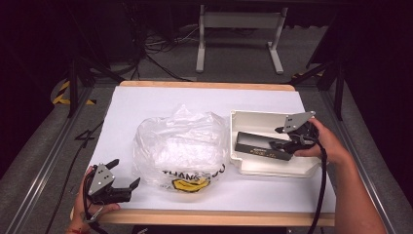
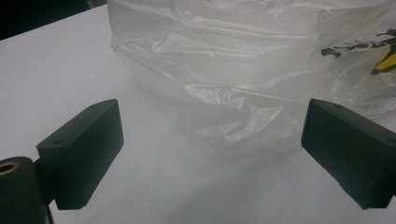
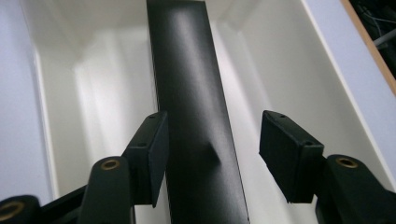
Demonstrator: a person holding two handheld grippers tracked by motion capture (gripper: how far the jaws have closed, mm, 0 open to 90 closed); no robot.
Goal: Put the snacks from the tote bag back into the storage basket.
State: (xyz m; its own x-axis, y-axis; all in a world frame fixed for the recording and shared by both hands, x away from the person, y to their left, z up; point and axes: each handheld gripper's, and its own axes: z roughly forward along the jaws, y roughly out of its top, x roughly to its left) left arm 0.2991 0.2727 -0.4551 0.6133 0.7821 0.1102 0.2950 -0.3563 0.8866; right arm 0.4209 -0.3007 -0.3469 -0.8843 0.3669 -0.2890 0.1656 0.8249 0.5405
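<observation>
White tabletop (image 1: pixel 146 102), dark room behind. Right gripper (image 1: pixel 287 142) at 3 o'clock, jaws clamping black box (image 1: pixel 260 146) inside white tray (image 1: pixel 243 122). Left gripper (image 1: pixel 124 183) at 7 o'clock, jaws wide, facing plastic bag (image 1: pixel 180 146) at centre.

The room is dark; light from above falls on the white table (image 1: pixel 146 105), bright and slightly washed out. Glare streaks the bag (image 2: pixel 243 60) and runs toward 12 o'clock along the black box (image 3: pixel 191 84). Close jaws look soft and blurred.

Long black box (image 1: pixel 263 146), lying slanted inside white tray (image 1: pixel 243 122)
</observation>
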